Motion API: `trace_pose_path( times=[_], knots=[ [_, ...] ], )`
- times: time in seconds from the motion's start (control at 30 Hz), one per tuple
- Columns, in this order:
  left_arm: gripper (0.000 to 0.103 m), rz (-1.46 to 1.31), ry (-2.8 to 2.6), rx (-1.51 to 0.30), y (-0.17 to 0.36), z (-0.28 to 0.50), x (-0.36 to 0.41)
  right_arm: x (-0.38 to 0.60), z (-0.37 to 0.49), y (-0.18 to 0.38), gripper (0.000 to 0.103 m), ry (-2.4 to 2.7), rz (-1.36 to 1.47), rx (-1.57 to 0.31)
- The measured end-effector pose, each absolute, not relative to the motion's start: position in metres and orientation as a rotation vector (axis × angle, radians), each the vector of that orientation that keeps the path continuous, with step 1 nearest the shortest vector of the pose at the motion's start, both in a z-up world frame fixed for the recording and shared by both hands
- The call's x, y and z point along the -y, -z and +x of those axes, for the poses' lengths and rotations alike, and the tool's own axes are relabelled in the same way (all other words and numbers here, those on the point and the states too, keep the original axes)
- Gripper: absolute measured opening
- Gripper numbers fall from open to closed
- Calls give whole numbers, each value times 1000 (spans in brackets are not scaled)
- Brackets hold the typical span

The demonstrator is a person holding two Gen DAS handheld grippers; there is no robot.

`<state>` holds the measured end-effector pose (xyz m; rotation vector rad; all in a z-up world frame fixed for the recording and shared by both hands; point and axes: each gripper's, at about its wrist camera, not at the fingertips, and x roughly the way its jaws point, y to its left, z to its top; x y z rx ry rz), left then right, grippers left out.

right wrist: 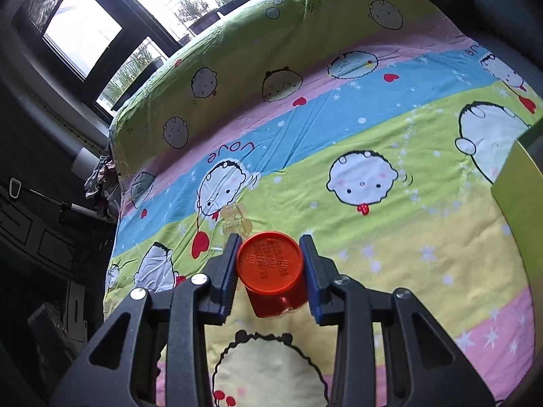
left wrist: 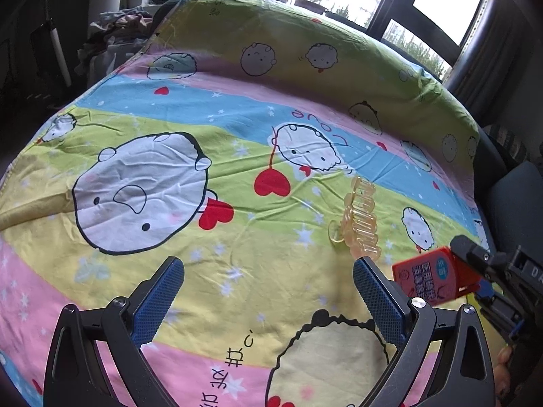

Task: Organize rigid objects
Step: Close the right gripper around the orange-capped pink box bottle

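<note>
You have one red canister (right wrist: 271, 269) clamped in your right gripper (right wrist: 269, 264), one amber hair claw (left wrist: 359, 220) just beyond, your left gripper (left wrist: 268, 291) wide over bare sheet (left wrist: 237, 108).

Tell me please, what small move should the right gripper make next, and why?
Probably lift the orange container a little off the bedsheet. The right gripper is already shut on its sides, so the grasp looks done. The translucent hair claw lies just beyond it, so rising straight up should avoid it.
</note>
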<state>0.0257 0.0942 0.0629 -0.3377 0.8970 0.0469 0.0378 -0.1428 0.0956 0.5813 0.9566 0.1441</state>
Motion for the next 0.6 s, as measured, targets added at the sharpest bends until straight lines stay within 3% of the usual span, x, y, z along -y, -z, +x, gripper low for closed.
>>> trace_pose_path(
  times=[0.2, 0.4, 0.47, 0.53, 0.6],
  knots=[
    [100, -298, -5, -888, -64, 21, -79, 148, 12, -62, 34, -153, 670, -1027],
    [100, -325, 110, -939, -57, 22, -59, 159, 14, -65, 39, -38, 501, -1042],
    [100, -336, 146, -954, -56, 22, -52, 167, 16, -58, 56, -28, 535, -1083],
    [100, -337, 181, -958, -57, 19, -45, 177, 14, -55, 64, -53, 599, -1094],
    [100, -331, 213, -954, -58, 17, -38, 179, 13, -56, 65, -83, 608, -1099]
  ],
)
